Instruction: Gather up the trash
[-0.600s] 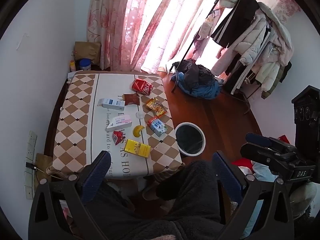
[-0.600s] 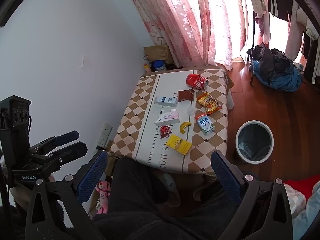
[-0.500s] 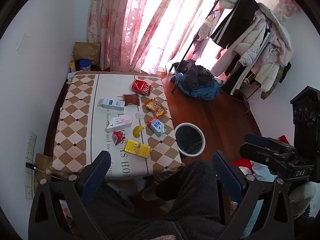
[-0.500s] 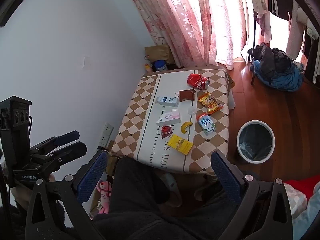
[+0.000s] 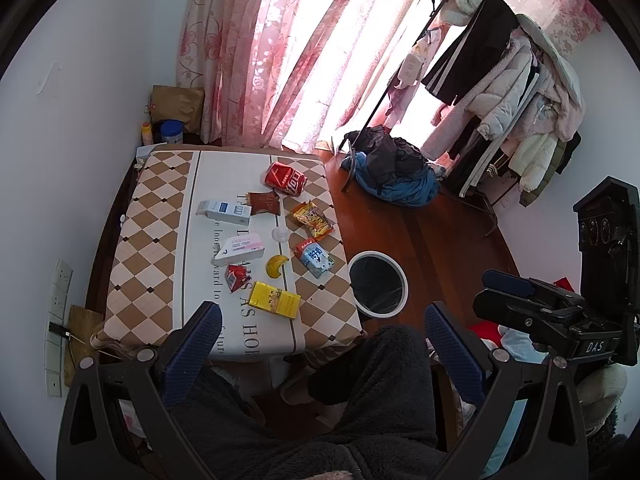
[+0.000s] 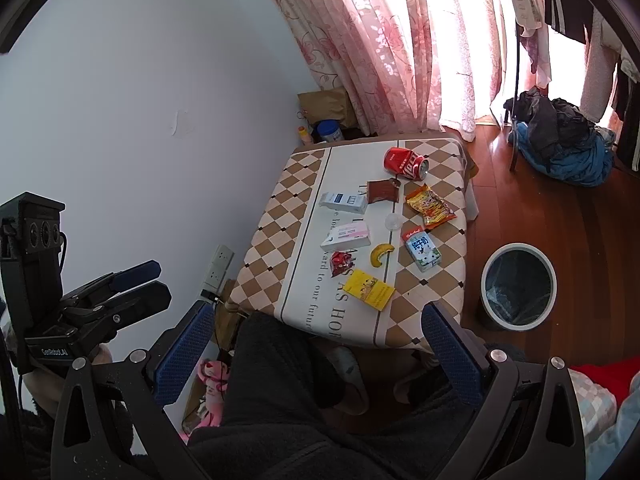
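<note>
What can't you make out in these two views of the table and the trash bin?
- Table near edge: both views, hidden by the person's dark-clad legs.
- Trash bin contents: only a dark liner shows.
- Print on the yellow packet: too small.
- Clear small cup: too small to tell whether empty.

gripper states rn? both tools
Left tool: open, holding nothing, well short of the table.
Right tool: open, holding nothing, also short of the table.
</note>
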Demonstrator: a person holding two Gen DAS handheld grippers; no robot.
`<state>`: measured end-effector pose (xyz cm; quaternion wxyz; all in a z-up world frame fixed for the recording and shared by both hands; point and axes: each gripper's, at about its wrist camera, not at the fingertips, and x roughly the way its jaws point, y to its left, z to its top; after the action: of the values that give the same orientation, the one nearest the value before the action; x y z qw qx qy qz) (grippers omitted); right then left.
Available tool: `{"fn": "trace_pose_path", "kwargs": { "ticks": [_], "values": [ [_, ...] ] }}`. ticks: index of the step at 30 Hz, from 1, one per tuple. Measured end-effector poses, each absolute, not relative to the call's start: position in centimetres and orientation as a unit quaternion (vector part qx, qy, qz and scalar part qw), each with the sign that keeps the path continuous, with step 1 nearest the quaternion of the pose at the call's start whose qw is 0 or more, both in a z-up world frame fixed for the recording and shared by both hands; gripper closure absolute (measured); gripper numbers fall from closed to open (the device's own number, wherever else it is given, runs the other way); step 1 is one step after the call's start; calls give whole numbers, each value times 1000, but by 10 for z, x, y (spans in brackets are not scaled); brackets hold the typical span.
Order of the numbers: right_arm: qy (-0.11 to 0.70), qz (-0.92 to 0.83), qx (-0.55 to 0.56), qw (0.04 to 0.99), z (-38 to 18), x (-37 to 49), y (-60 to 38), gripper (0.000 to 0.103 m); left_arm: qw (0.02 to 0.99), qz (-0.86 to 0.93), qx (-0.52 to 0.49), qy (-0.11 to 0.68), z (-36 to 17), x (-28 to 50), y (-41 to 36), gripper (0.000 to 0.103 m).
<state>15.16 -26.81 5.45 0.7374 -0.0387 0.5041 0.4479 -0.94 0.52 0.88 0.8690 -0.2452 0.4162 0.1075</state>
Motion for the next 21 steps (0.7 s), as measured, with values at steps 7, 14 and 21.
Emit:
{"fn": "trace_pose_path", "kwargs": {
  "ticks": [7, 14, 21],
  "values": [
    [501, 452, -46, 737, 54, 150, -262, 0, 869, 108, -245, 415, 8, -11, 5, 0],
    [501, 453, -48, 736, 56, 151, -260, 0, 869, 106, -245, 416, 8, -11, 5, 0],
    [500, 455, -50, 735, 57, 151, -256, 0, 870, 107, -245, 414, 8, -12, 4, 0]
  ]
}}
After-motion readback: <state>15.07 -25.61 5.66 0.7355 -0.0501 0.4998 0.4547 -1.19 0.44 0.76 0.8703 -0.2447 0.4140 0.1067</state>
